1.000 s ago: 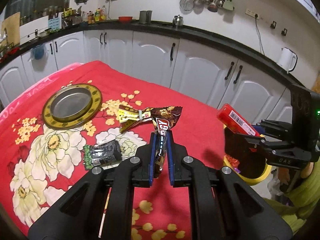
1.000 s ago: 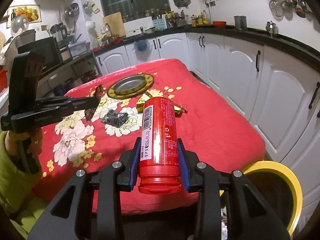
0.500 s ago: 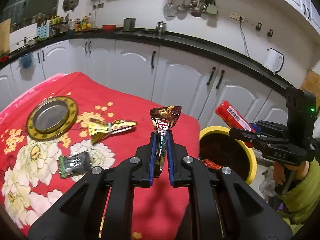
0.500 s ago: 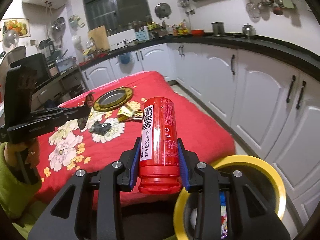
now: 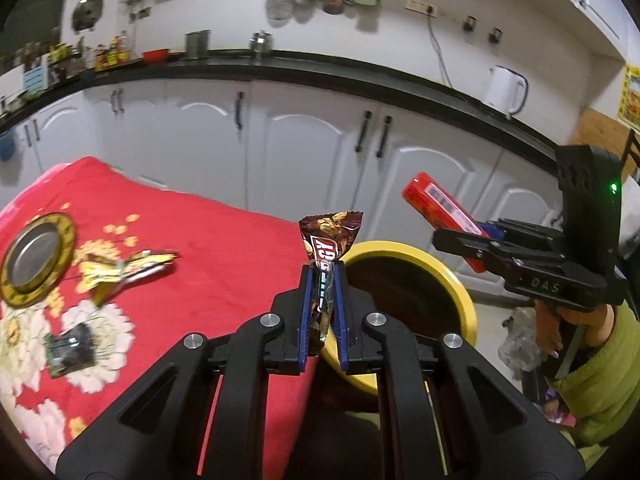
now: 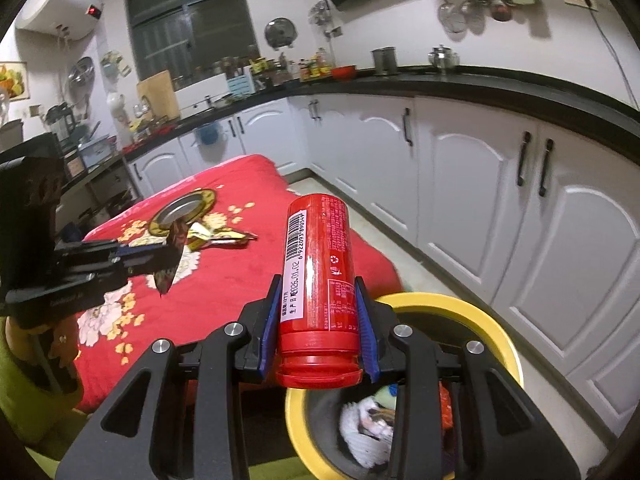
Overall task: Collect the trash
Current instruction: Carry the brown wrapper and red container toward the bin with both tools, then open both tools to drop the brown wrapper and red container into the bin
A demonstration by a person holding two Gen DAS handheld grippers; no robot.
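The left gripper (image 5: 322,280) is clamped on a brown candy wrapper (image 5: 327,246), held upright just over the near rim of the yellow-rimmed trash bin (image 5: 460,292). The right gripper (image 6: 318,300) grips a red can (image 6: 316,276) with its cap toward the camera, above the bin's left rim, with trash visible inside. Left of the bin, on the red floral cloth (image 5: 224,248), lie a yellow wrapper (image 5: 120,272), a dark wrapper (image 5: 70,346) nearer, and a gold-rimmed plate (image 5: 38,258) at far left.
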